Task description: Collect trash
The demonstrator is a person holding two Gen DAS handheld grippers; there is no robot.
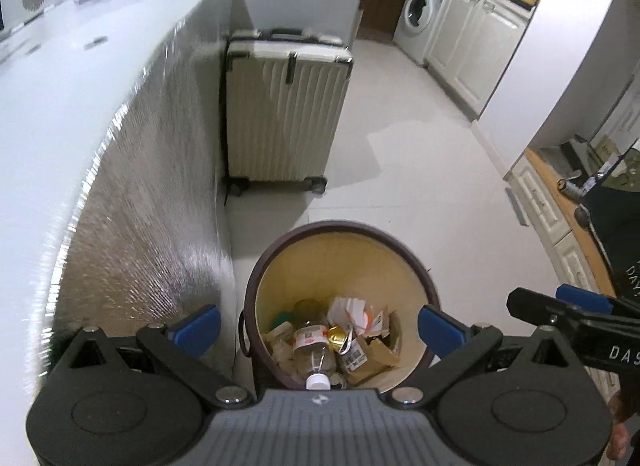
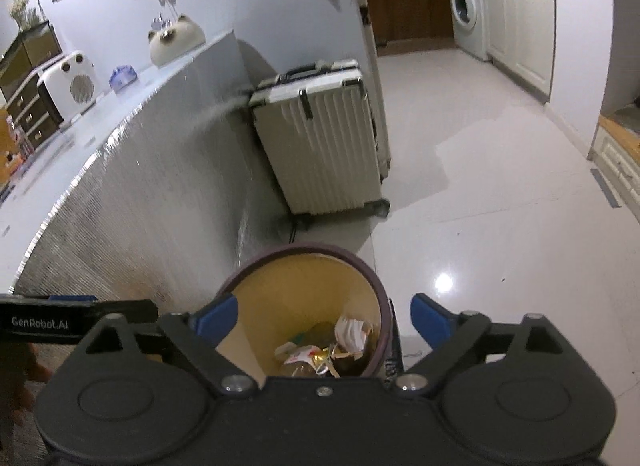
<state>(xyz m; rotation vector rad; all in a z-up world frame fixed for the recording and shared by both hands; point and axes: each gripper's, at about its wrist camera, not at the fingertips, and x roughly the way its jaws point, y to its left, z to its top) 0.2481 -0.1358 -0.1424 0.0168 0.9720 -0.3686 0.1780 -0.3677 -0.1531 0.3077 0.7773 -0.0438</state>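
Your left gripper's body hides the near rim of the bin [image 1: 256, 286] at 6 o'clock. The clear bottle [image 1: 316, 358] is cut at its cap. Labels on the paper scraps [image 1: 360, 316] are too small to read. The counter edge [image 1: 132, 105] at 9 o'clock is smeared.

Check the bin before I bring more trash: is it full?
Not full. The bin holds a bottle and paper scraps at the bottom only; bare yellow wall above.
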